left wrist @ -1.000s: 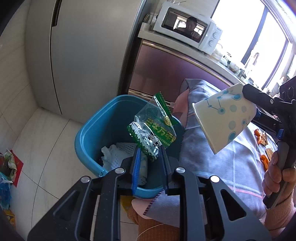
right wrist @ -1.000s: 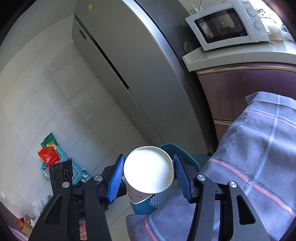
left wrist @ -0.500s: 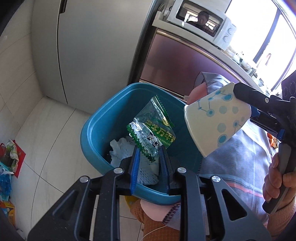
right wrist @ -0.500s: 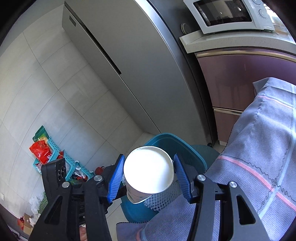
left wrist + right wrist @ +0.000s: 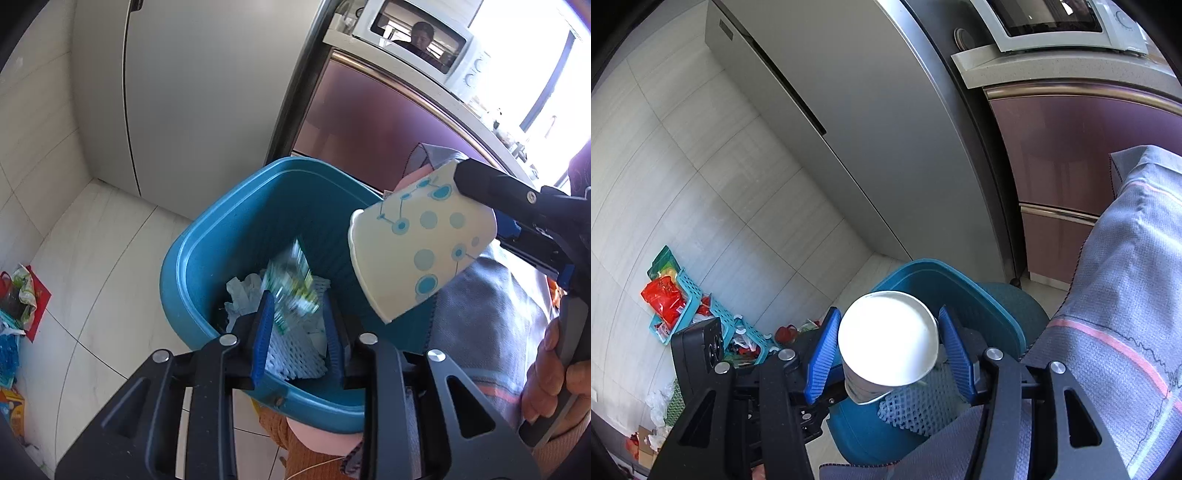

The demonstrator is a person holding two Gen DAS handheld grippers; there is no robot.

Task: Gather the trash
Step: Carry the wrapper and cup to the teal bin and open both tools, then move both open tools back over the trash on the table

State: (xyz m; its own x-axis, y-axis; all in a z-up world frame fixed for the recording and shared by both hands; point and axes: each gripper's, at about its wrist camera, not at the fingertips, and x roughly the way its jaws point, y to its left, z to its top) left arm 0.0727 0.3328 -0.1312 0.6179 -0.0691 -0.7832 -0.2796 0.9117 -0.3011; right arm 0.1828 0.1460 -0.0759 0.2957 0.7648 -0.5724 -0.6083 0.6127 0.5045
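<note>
The left gripper (image 5: 297, 328) hangs over the blue bin (image 5: 207, 236), its blue fingers (image 5: 263, 332) spread apart with nothing between them. A green-and-clear snack wrapper (image 5: 291, 288) shows blurred just beyond the fingertips, above the white foam netting (image 5: 291, 354) and crumpled tissue (image 5: 240, 295) lying in the bin's bottom — it looks to be in the air, on its way down.

The right gripper (image 5: 886, 354) grips a paper cup (image 5: 421, 251), white with blue dots and lines. From the left wrist view the cup is tipped mouth-down at a slant over the bin's right rim, a black finger pressing on its upper side. From the right wrist view its white base (image 5: 888, 339) faces the camera between the two blue pads (image 5: 822, 358), with slight gaps showing at that end; the hold seems to sit further along the cup wall.

The bin stands on the tiled floor beside the fridge (image 5: 192, 92), against the edge of a grey striped cloth (image 5: 1126, 295).

The cup should be very light and thin-walled: it will dent under a hard squeeze and slide from a weak one, so a mild pinch across the middle of the wall suits it. The wrapper is light too, limp and slick, best pinched flat at an edge.
</note>
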